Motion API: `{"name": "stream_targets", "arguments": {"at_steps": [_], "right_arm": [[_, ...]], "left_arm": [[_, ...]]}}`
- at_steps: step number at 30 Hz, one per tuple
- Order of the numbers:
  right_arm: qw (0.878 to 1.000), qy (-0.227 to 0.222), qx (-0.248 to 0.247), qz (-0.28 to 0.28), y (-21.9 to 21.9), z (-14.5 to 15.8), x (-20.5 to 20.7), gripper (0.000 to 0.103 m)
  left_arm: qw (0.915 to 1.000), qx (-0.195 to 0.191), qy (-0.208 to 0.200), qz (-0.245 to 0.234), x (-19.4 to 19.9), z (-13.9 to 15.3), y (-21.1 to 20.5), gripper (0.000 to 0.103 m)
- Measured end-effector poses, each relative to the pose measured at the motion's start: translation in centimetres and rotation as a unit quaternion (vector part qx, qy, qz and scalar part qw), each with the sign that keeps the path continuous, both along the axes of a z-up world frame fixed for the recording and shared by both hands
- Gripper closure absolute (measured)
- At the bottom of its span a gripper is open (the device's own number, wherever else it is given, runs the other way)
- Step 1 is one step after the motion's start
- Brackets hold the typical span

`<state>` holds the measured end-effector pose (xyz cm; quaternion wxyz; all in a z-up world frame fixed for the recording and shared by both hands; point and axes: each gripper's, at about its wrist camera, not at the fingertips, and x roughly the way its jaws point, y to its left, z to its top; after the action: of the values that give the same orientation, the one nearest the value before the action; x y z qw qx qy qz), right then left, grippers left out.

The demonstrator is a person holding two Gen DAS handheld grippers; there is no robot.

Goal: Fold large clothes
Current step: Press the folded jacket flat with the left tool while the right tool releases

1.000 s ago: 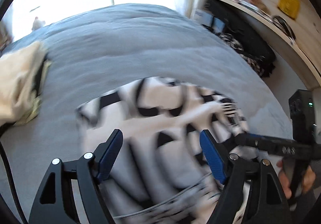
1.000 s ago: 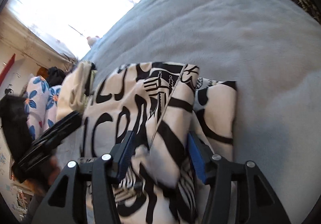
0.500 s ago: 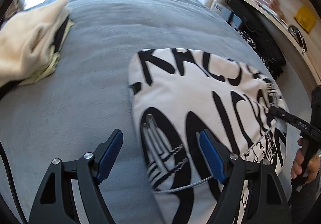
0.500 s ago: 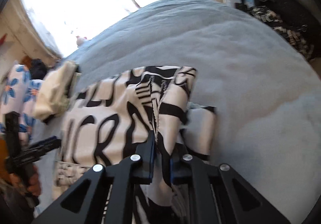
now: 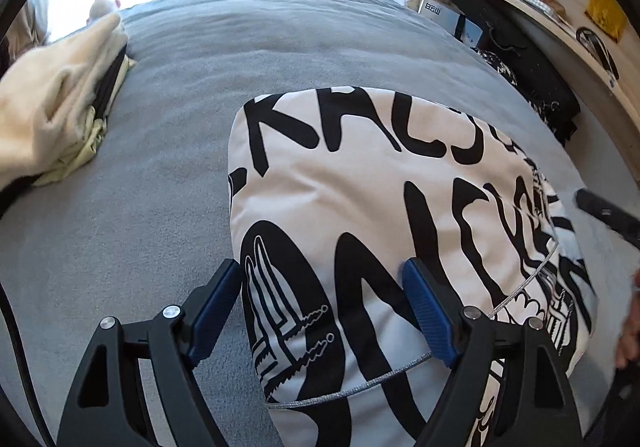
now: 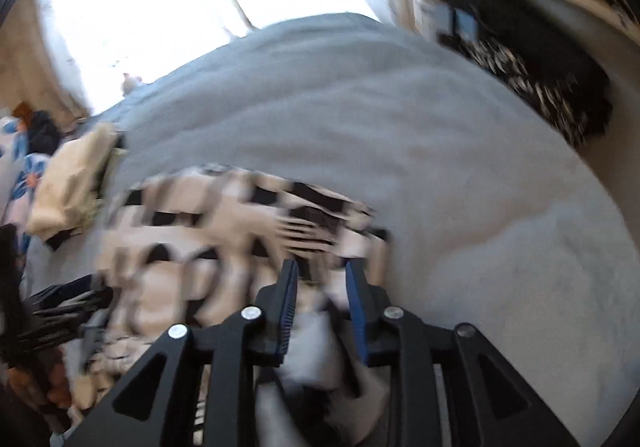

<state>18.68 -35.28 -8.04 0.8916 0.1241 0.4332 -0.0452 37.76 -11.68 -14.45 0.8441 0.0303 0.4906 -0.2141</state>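
Observation:
A white garment with bold black lettering (image 5: 384, 207) lies folded on the grey bed cover (image 5: 168, 175). My left gripper (image 5: 322, 311) is open, its blue pads hovering over the garment's near left part, holding nothing. In the right wrist view the garment (image 6: 224, 231) is motion-blurred. My right gripper (image 6: 322, 283) has its jaws partly apart with pale cloth between them at the garment's right edge; the blur hides whether they pinch it. The right gripper's black tip also shows in the left wrist view (image 5: 608, 213).
A folded cream garment pile (image 5: 52, 111) sits at the bed's left side. A wooden shelf (image 5: 560, 7) with boxes and dark bags (image 5: 532, 87) stands right of the bed. A bright window is behind. Floral bedding (image 6: 24, 175) lies far left.
My right gripper, shut on the garment's edge half a second ago, now has its jaws partly apart and is moving fast. The garment was laid flat; my left gripper stayed open above it.

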Motion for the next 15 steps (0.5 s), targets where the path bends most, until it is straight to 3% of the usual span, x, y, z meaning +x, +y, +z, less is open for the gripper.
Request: {"name": "stream_targets", "arguments": {"at_steps": [4,7,10,13,15], "right_arm": [[0.997,0.014,0.037,0.067,4.1,-0.6,-0.8,0.075],[0.994,0.039,0.035,0.092,5.9,-2.4,-1.6,0.075],[0.994,0.057,0.002,0.093,5.9,-4.0,-2.8,0.075],[0.996,0.052,-0.02,0.076,4.0,-4.5,-4.6,0.077],[0.996,0.05,-0.004,0.068,2.5,-4.4,-5.3,0.079]], "left_arm": [[0.9998,0.012,-0.012,-0.013,-1.2,1.2,-0.6,0.026],[0.999,-0.006,-0.02,-0.038,-3.8,3.4,-0.4,0.026],[0.9971,-0.006,-0.032,-0.068,-6.6,4.6,-0.2,0.026],[0.9957,0.04,-0.029,-0.078,-8.4,3.5,-0.2,0.026],[0.9963,0.041,-0.02,-0.073,-8.9,2.4,0.6,0.025]]}}
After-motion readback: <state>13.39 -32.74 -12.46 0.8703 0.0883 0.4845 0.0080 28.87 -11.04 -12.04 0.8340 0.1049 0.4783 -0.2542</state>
